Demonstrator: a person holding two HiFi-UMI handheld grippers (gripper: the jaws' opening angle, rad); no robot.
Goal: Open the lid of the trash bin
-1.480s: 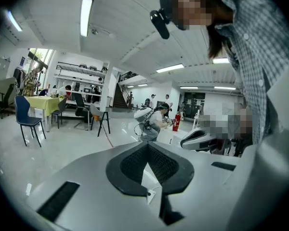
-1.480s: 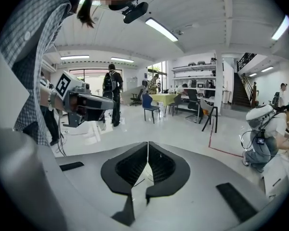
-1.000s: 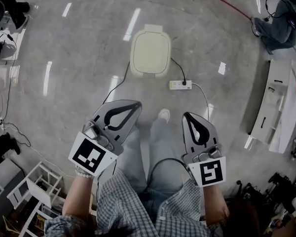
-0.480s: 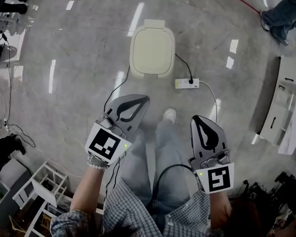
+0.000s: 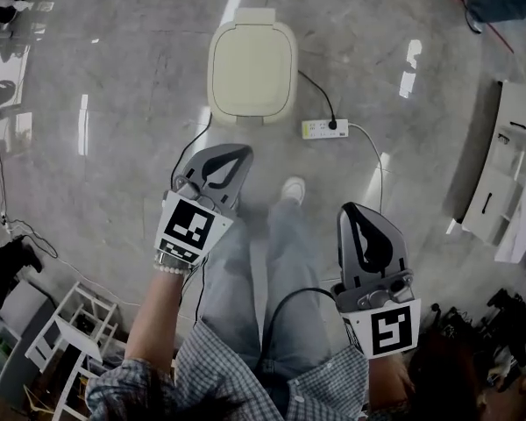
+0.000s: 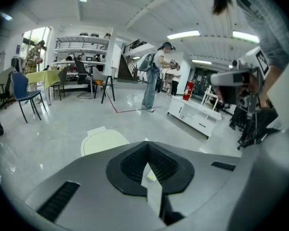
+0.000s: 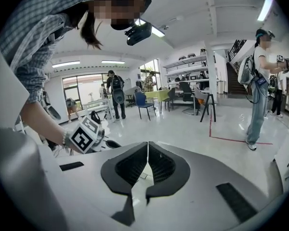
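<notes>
The trash bin (image 5: 252, 68) stands on the floor ahead of me, its cream lid (image 5: 251, 60) closed flat. My left gripper (image 5: 235, 154) is shut and empty, and it points at the bin from a short way in front of its near edge, not touching it. In the left gripper view the lid (image 6: 103, 141) shows just beyond the closed tips of the left gripper (image 6: 147, 144). My right gripper (image 5: 350, 208) is held farther back on the right, also shut with nothing in it. In its own view the right gripper (image 7: 147, 144) faces open floor.
A white power strip (image 5: 322, 128) with a black cable lies on the floor just right of the bin. The person's legs and a shoe (image 5: 290, 189) are between the grippers. A white cabinet (image 5: 500, 178) stands at the right, a white rack (image 5: 66, 336) at lower left. Other people stand farther off.
The bin now looks larger and closer. My left gripper has moved forward toward it, while the right gripper has stayed back. Both have remained shut.
</notes>
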